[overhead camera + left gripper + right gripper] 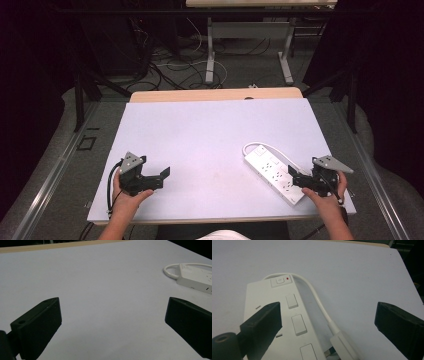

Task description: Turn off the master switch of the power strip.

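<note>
The white plastic power strip with its looping white cord is lying at a slant in the lower right of the high view, on the pale lilac tabletop. The right hand-held gripper is hovering at the near end of that strip, its black jaws standing wide with nothing pinched between them. In the right gripper view the strip's body is running up the middle-left of the frame, one jaw overlapping its left side and the other out over bare tabletop on the right; a white plug is sitting at the bottom centre with its cord curving up to the switch end, where a small red light is showing.

The left hand-held gripper is resting in the lower left of the high view, well apart from the strip, its jaws also spread wide and empty.

To my eye the person is lining up the right hand-held gripper on the strip or its plug, before any grasp. The next move is calling for the jaws to be centred on one of them and then closed; which of the two is meant, I cannot tell.
</note>
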A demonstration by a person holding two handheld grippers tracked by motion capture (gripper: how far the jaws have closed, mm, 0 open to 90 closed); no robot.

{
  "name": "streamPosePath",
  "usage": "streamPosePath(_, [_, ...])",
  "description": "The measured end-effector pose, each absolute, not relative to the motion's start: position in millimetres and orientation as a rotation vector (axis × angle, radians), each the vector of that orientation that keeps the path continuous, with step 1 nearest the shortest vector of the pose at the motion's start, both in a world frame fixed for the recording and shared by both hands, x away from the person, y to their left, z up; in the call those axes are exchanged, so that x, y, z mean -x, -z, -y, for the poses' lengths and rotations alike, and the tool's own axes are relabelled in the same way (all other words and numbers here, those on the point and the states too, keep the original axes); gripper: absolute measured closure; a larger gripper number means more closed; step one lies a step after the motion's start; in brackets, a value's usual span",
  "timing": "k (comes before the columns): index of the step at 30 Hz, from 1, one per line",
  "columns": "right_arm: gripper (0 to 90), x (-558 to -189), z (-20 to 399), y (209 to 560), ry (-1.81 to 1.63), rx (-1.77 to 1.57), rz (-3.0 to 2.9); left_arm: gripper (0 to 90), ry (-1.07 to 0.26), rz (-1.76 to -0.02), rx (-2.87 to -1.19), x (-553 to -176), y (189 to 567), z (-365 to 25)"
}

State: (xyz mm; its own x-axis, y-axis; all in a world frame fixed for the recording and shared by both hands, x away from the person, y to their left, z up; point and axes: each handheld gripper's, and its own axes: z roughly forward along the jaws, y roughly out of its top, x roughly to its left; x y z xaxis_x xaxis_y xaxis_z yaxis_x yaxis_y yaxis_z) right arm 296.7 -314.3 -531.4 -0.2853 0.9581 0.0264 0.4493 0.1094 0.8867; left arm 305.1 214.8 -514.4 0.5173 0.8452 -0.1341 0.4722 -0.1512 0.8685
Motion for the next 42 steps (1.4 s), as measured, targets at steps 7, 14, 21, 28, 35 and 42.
streamPosePath(7, [6.7,-294,307,530,-1.098,-1.375,-1.831,0.6,-0.482,-1.087,-1.812,-303,514,-208])
streamPosePath(14, [11.1,-294,300,530,-1.084,-1.358,-1.832,0.9,-0.473,-1.102,-1.814,-299,516,-206])
streamPosePath(21, [14.5,-291,293,524,-1.081,-1.361,-1.837,0.9,-0.478,-1.106,-1.827,-298,516,-205])
streamPosePath(28, [19.0,-294,288,516,-1.071,-1.350,-1.876,0.9,-0.483,-1.104,-1.864,-298,516,-205])
streamPosePath(35, [27.6,-301,282,511,-1.049,-1.344,-1.929,0.9,-0.481,-1.108,-1.864,-298,516,-203])
streamPosePath(42, [37.4,-307,276,506,-1.041,-1.319,-1.964,0.9,-0.474,-1.121,-1.847,-298,516,-205])
